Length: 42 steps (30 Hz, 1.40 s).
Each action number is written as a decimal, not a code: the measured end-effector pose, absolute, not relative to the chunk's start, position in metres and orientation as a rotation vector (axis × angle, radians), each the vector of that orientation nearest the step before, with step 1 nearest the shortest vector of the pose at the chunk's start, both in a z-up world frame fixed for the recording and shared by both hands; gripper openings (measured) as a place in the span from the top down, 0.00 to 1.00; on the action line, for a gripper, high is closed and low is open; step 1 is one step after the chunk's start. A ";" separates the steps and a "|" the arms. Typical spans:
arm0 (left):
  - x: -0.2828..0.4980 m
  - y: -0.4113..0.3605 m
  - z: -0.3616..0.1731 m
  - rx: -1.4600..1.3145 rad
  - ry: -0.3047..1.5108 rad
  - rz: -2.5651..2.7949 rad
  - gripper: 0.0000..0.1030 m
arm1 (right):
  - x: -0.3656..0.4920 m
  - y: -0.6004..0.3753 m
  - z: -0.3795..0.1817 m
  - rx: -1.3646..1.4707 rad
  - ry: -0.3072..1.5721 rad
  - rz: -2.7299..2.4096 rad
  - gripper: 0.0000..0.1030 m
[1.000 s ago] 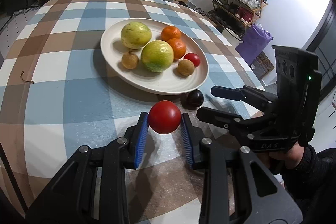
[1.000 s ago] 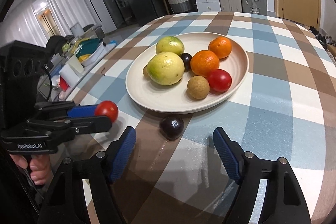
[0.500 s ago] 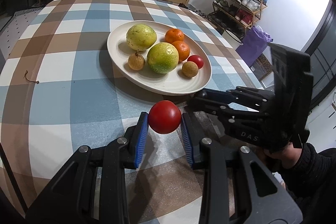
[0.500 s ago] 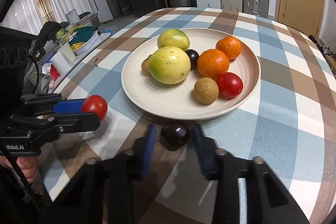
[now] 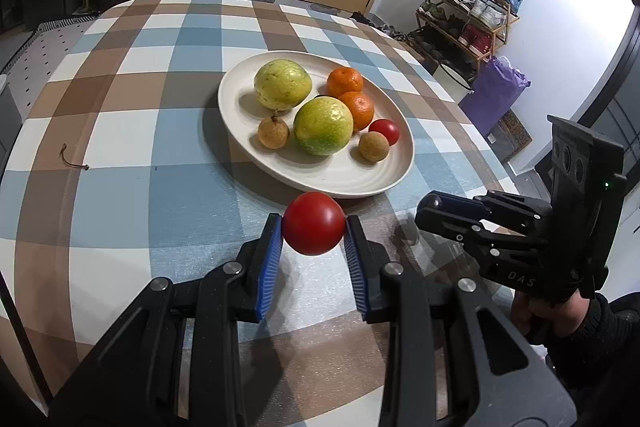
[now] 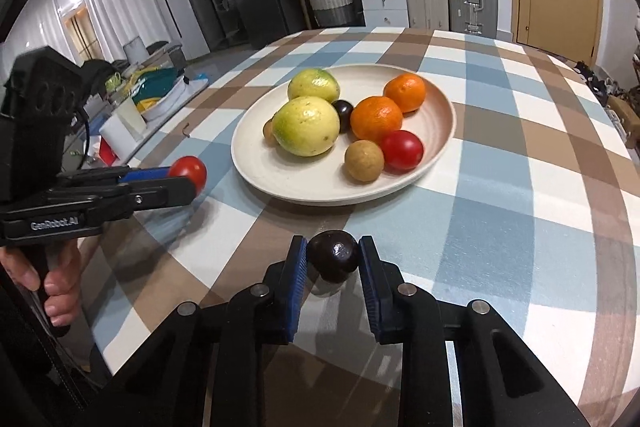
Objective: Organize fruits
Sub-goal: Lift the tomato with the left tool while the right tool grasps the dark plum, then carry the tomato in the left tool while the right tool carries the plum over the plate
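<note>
The left tool (image 5: 313, 235) is gripping a round red tomato (image 5: 313, 228) between its blue ribbed pads, holding it just short of the near rim of the cream ribbed ceramic plate (image 5: 352, 183). The right tool (image 6: 333, 257) is clamping a small dark purple plum-like fruit (image 6: 333, 255) between its own blue pads, over the checked blue, brown and white tablecloth covering the desk (image 6: 520, 195); whether the fruit is touching the cloth is hard to say, since its underside is hidden.

On the plate are lying two yellow-green guava-like fruits (image 6: 306, 125), two oranges (image 6: 376, 118), a second red tomato (image 6: 401, 150) and a tan longan-like fruit (image 6: 364, 161). Another dark fruit (image 6: 343, 110) and a second tan one (mostly covered by the guavas) are peeking out between them.

"GenRobot.AI" is showing in white on the left tool's side in the right wrist view; "DAS" is reading on the right tool's body in the left wrist view.
</note>
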<state>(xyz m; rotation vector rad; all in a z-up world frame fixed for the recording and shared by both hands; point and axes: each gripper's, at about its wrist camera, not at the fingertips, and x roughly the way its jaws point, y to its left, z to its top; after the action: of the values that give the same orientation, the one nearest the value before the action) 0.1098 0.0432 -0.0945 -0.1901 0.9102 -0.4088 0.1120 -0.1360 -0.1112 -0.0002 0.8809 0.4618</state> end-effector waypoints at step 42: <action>0.234 0.005 -0.044 -0.221 0.893 -0.426 0.73 | 0.206 -0.148 -0.044 0.160 0.757 0.569 0.74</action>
<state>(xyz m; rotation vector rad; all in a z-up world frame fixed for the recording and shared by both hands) 0.2342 0.0049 -0.0438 -0.2211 0.8932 -0.4258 0.2058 -0.1484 -0.0442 0.1603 0.7568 0.5687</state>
